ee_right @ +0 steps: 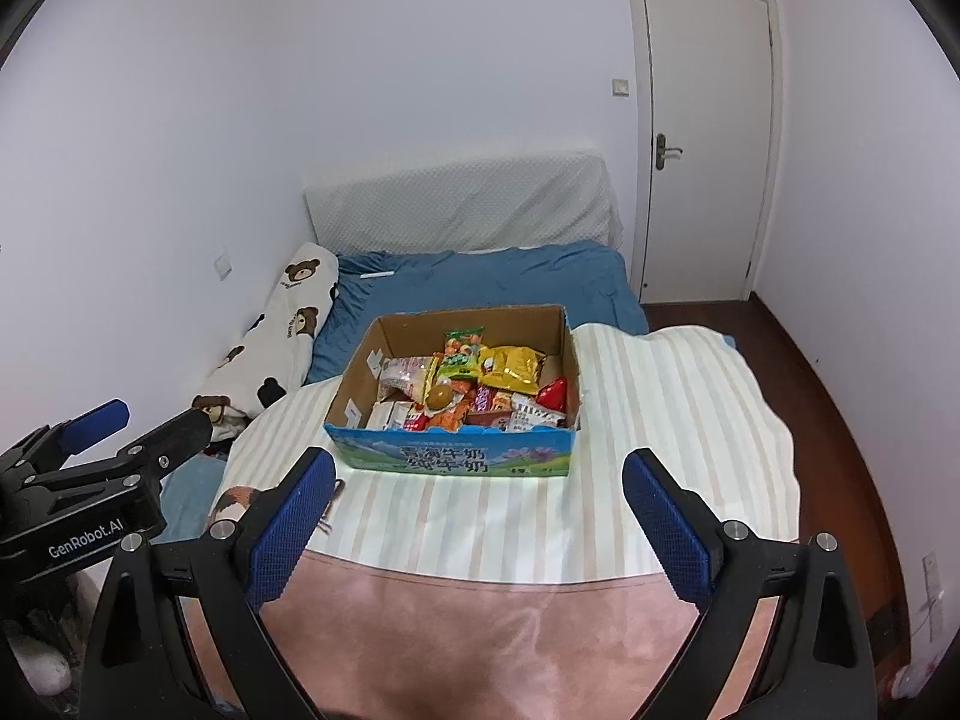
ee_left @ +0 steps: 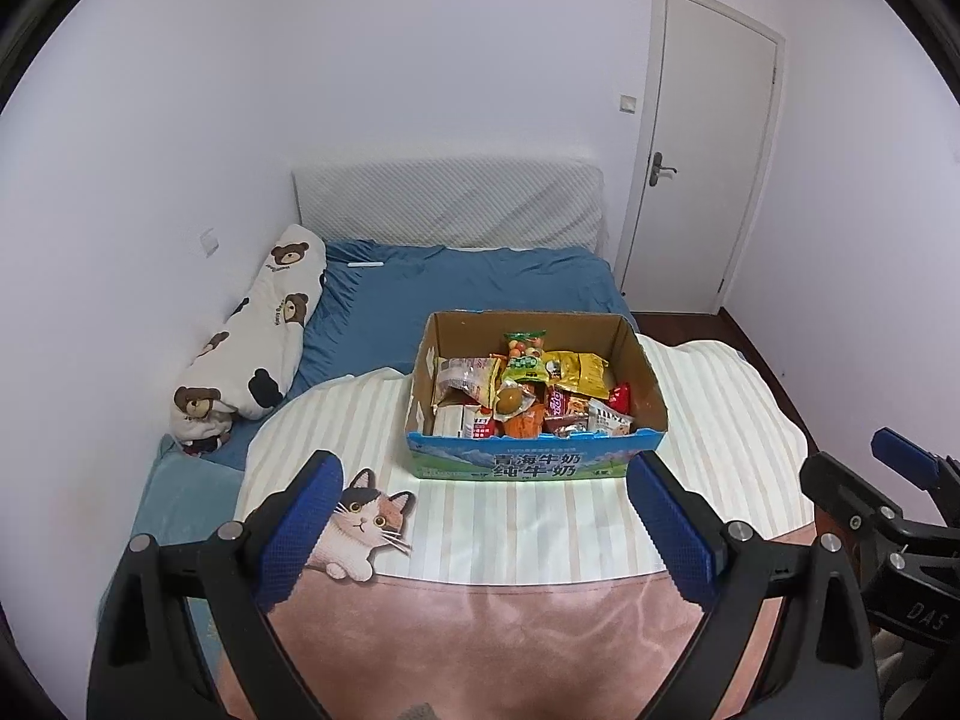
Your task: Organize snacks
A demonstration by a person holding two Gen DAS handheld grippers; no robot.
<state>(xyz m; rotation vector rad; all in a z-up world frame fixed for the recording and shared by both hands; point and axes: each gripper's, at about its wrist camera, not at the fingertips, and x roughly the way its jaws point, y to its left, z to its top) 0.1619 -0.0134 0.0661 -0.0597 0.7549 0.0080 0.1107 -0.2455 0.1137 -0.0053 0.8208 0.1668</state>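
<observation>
tongs in both hands gape wide and hold nothing: left tongs (ee_left: 483,525) and right tongs (ee_right: 477,525) hang side by side over the striped blanket (ee_right: 660,432), short of the cardboard box (ee_left: 528,463); snack packets (ee_left: 528,387) lie jumbled inside it; this fits sorting about to start or packing finished; any grip should pinch one packet's edge, lightly.

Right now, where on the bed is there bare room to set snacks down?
Free: the striped blanket right of the box, and the strip in front of it. Left, blanket runs to the bear pillow. The box is crowded with packets.
</observation>
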